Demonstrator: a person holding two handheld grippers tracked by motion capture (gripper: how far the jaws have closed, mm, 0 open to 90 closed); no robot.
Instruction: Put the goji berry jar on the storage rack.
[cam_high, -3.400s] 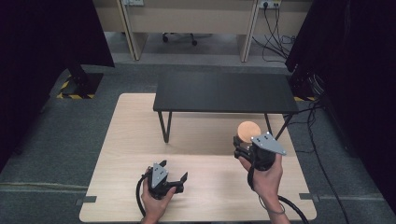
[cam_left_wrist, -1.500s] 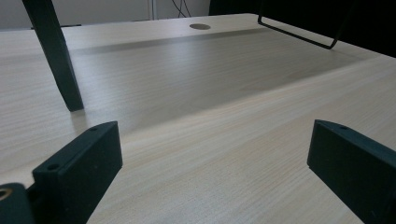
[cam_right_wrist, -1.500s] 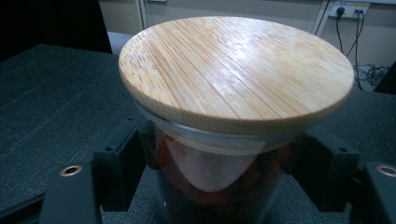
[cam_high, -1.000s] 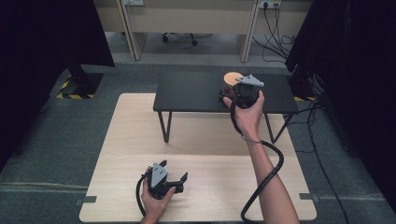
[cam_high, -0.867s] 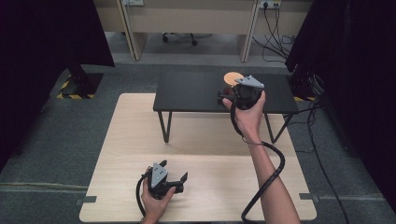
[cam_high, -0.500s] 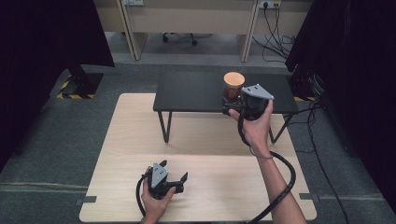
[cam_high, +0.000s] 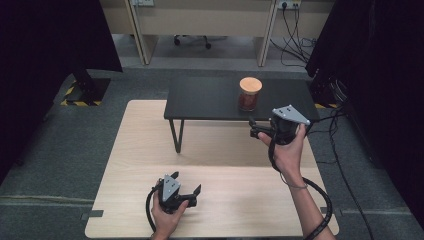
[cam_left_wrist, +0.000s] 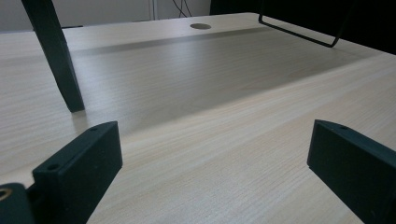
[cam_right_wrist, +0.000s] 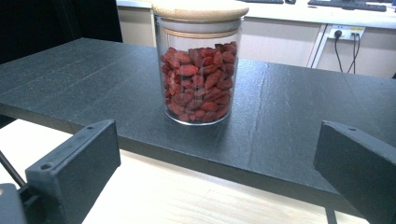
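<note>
A glass jar (cam_high: 249, 94) of red dried berries with a wooden lid (cam_right_wrist: 200, 9) stands upright on the black shelf (cam_high: 210, 100). It stands alone near the shelf's front edge. My right gripper (cam_high: 254, 129) hangs just in front of that edge, apart from the jar (cam_right_wrist: 198, 70). It is open; its jaws have just been opening and nothing is between them (cam_right_wrist: 215, 140). My left gripper (cam_high: 189, 182) rests low on the wooden table (cam_high: 240, 200) at the near left. It is open too, with bare wood between its jaws (cam_left_wrist: 210, 140).
The black shelf stands on thin metal legs (cam_high: 176, 136) over the far half of the wooden table; one leg (cam_left_wrist: 56, 56) rises close ahead of the left gripper. Cables (cam_high: 325, 205) trail off the table's right side. Dark curtains flank both sides.
The right gripper carried the jar up onto the black shelf, let go of it and drew back toward the person. The left gripper has stayed put.
</note>
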